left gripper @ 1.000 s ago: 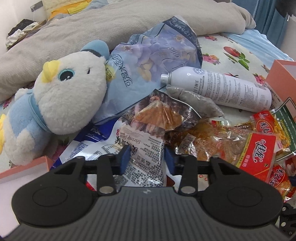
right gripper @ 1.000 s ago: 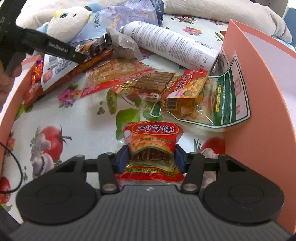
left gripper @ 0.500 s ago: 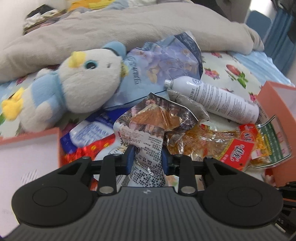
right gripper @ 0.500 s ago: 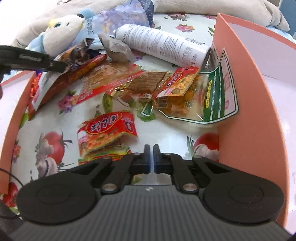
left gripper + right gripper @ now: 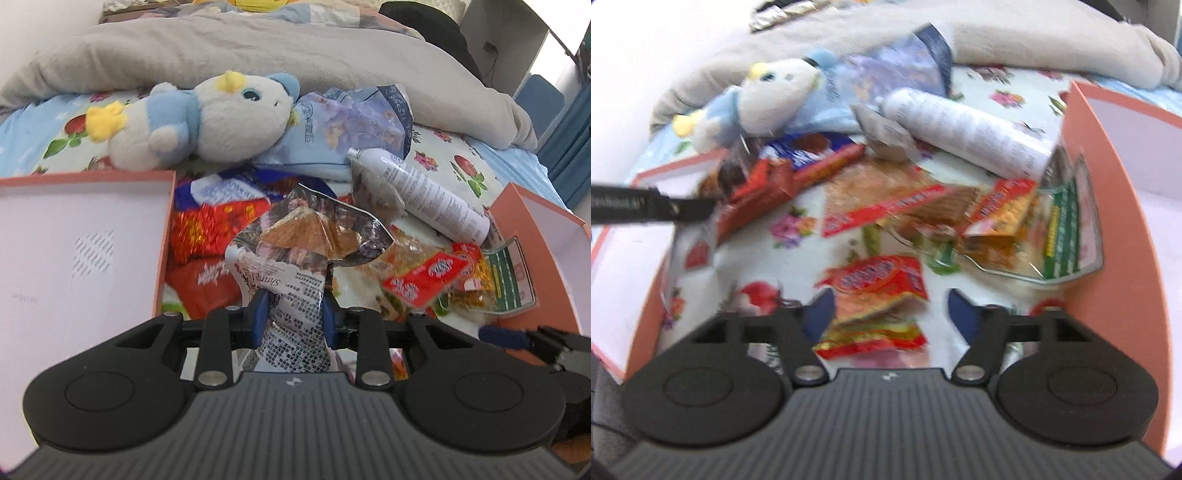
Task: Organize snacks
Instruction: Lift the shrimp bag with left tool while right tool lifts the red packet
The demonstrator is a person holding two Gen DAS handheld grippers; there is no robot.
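My left gripper (image 5: 293, 314) is shut on a crumpled shrimp snack packet (image 5: 306, 251) with black print, held up off the flowered bedsheet beside the left orange box (image 5: 162, 240). One black finger (image 5: 683, 210) of it shows at the left of the blurred right wrist view. My right gripper (image 5: 890, 314) hangs low over the sheet with its jaws opening. A red and yellow snack packet (image 5: 879, 288) lies between its blue pads without touching them. A second orange box (image 5: 1115, 258) stands close on the right.
A heap of snack packets (image 5: 436, 273) lies between the two boxes. Behind it are a white spray bottle (image 5: 424, 192), a blue tissue pack (image 5: 343, 125), a plush toy (image 5: 221, 122) and a grey blanket (image 5: 258, 51). More red packets (image 5: 207, 229) lie by the left box.
My left gripper closed on the shrimp packet, lifted it and carried it left toward the left box. My right gripper let go of the red packet, shut empty, then opened around it.
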